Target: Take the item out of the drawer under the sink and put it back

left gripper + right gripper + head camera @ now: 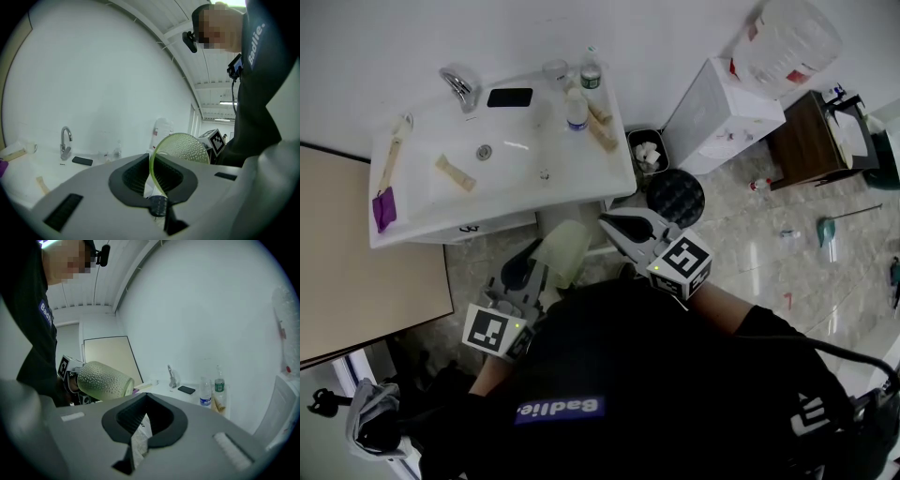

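A pale green cup (565, 251) with a bumpy wall lies tilted in front of the white sink (412, 225), below its counter level. My left gripper (546, 274) is shut on the cup's rim; in the left gripper view the thin green wall (183, 147) runs between the black pads of that gripper (154, 164). The right gripper (609, 223) hovers just right of the cup with its jaws together and nothing in them. From the right gripper view the cup (101, 379) shows at the left, beyond the right gripper (144, 399). The cabinet front under the sink (469, 228) is mostly hidden.
On the sink top are a faucet (459, 86), a black phone (509, 97), two bottles (577, 108), a brush (394, 150) and a purple item (383, 208). A small bin (647, 152), a black stool (676, 197) and a water dispenser (722, 117) stand right; a beige panel (366, 253) left.
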Tool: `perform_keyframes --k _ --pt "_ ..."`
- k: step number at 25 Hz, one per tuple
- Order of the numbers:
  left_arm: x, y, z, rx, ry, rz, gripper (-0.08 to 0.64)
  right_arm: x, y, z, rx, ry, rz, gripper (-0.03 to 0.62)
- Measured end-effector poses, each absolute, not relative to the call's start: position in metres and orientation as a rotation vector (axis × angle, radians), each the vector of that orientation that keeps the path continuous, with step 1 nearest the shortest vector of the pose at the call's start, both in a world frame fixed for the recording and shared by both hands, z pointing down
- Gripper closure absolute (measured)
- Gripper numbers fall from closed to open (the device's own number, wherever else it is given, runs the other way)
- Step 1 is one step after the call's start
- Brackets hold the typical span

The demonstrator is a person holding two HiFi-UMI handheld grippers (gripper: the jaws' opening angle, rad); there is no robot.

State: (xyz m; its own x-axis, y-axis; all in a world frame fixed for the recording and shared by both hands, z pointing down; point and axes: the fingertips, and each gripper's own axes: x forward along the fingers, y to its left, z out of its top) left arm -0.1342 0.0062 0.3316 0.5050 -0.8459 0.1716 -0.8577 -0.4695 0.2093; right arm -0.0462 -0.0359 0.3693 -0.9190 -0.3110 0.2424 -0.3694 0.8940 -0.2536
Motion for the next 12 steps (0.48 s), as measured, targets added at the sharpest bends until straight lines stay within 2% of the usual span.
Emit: perform_keyframes --k 12 --pt "-0.1337 0.0077 0.3304 2.495 -1.417 0.039 0.535 -0.0491 -0.0311 0.3701 0.503 -2.859 0.457 0.591"
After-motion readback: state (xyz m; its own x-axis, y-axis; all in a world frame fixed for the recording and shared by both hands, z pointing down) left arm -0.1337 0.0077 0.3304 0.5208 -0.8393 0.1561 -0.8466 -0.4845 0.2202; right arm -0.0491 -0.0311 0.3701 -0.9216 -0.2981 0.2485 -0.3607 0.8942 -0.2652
